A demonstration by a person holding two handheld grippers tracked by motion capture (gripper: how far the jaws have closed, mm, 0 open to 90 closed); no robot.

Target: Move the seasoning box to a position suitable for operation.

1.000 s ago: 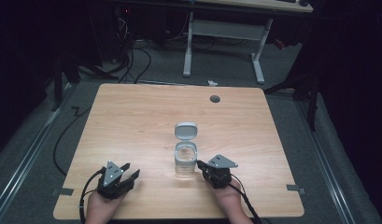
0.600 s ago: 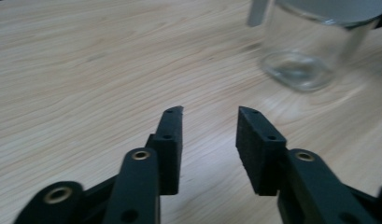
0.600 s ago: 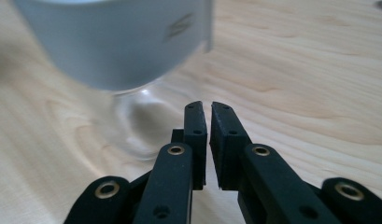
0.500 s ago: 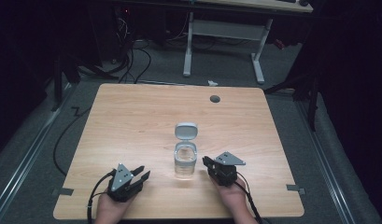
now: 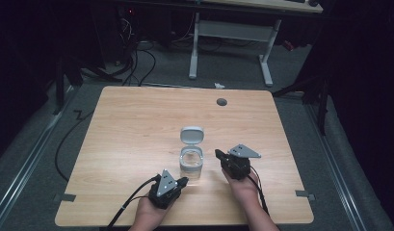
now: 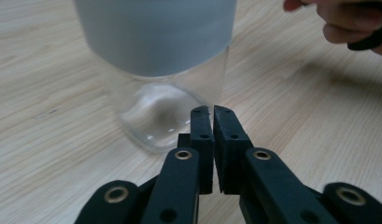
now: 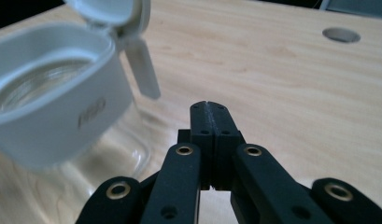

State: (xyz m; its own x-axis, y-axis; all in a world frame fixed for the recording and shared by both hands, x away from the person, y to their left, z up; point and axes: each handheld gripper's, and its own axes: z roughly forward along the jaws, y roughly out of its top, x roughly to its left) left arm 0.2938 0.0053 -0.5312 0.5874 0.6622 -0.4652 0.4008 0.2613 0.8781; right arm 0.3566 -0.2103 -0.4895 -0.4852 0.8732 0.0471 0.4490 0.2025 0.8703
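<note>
Your clear jar [image 5: 190,164] stands mid-tabletop [image 5: 137,125], lid flipped open; the raised lettering on its grey collar [image 7: 48,116] is illegible. Your left gripper [image 6: 212,112] is nearly closed and empty, just beside the jar; your right gripper [image 7: 209,108] is closed, empty, near its other side.

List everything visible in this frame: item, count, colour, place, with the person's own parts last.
Glass jar: one, clear with grey collar, front centre of table, between the grippers.
Flip lid: one, grey, hinged open behind the jar's mouth.
Table: one, light wood.
Grommet hole: one, grey, far right of tabletop.
Desk frame: one, white, on floor beyond.
Left gripper: black, shut, beside jar's base.
Right gripper: black, shut, right of jar.
Hands: two, bottom edge.
</note>
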